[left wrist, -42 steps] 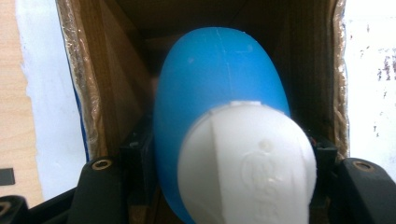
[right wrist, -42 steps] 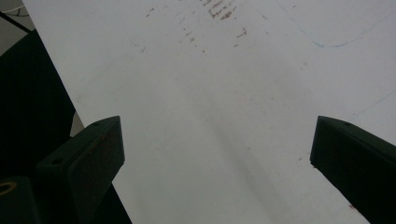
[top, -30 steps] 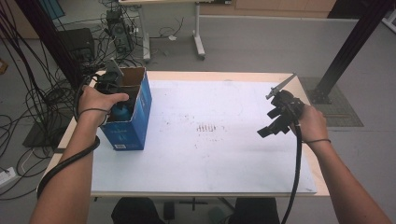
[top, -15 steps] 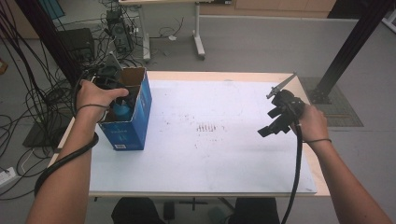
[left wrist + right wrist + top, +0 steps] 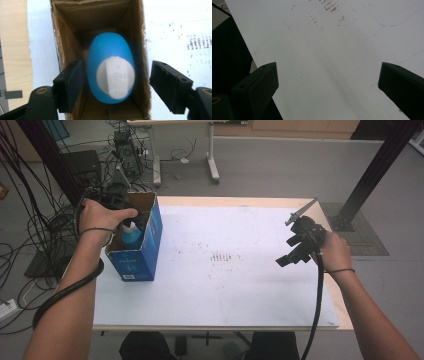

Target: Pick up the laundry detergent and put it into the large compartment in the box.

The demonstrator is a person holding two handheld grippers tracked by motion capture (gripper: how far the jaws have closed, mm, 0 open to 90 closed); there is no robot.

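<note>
**Left jaws off the blue bottle, bottle sits in the box**

Left gripper (image 5: 116,82) is above the open top of the blue cardboard box (image 5: 150,237), pointing straight down into it. Its jaws have just been opening. In the left gripper view both pads stand clear of the blue bottle (image 5: 111,67): a visible gap on each side, wider on the right of that view. The bottle is between the jaws but not gripped.

The bottle stands upright inside the box, white flip cap (image 5: 115,76) facing up at the camera. It takes up most of the box's width, brown inner walls close on both sides. In the high view its cap and blue shoulder (image 5: 132,232) show just under the rim, next to the left hand (image 5: 100,217).

The box stands upright at the left edge of the table (image 5: 225,310), on the white sheet, top flaps open.

Right gripper (image 5: 292,252) is held above the right side of the table, well away from the box, angled down and toward the centre. In the right gripper view (image 5: 327,87) its jaws are spread wide with nothing between them, bare white surface below. A patch of small reddish marks (image 5: 222,257) lies mid-table between the two hands.
</note>
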